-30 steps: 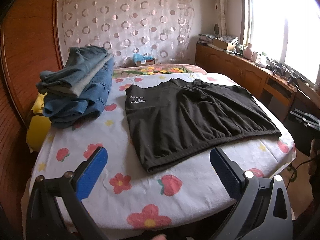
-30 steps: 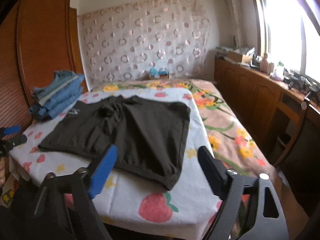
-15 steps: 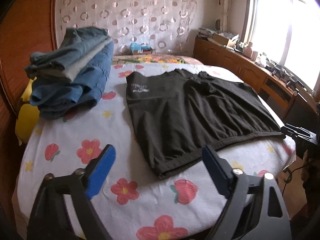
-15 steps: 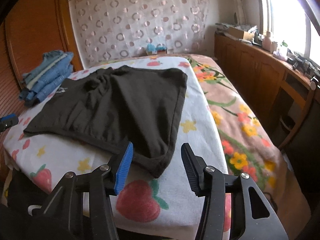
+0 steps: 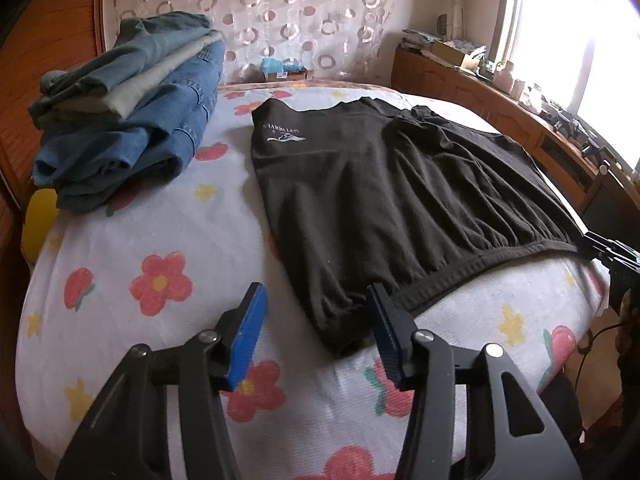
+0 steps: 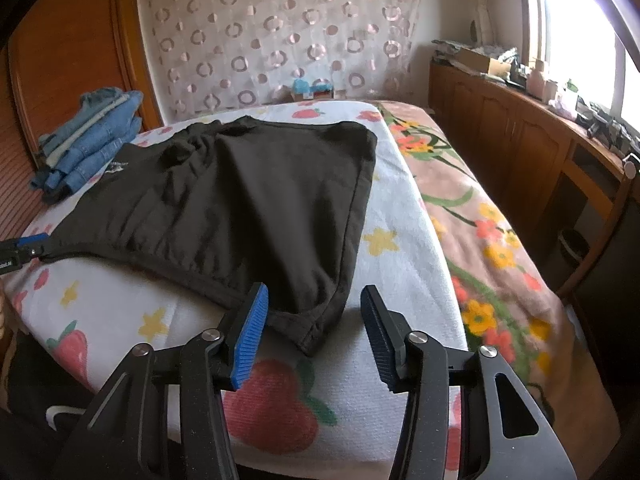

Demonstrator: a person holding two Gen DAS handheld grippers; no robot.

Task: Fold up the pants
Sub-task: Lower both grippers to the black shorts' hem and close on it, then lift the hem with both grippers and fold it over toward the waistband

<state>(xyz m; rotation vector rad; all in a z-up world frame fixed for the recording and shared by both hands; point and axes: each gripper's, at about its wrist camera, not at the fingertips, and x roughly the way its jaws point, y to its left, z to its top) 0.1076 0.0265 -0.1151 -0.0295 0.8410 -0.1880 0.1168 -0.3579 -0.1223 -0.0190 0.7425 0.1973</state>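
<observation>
1. The black pants [image 5: 392, 200] were laid out flat on the bed [image 5: 160, 240], not folded at all yet.
2. The left gripper [image 5: 316, 334] was held open around the near waistband corner; nothing pinched.
3. Same for the right gripper [image 6: 310, 328], open at the other corner.
4. Folded jeans [image 5: 128, 120] were stacked beside the pants.

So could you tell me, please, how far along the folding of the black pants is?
Done: the black pants lie spread flat on the bed, beside a stack of folded jeans. In hand: the left gripper and right gripper are open, each at a waistband corner, gripping nothing yet. Left: every fold.
</observation>
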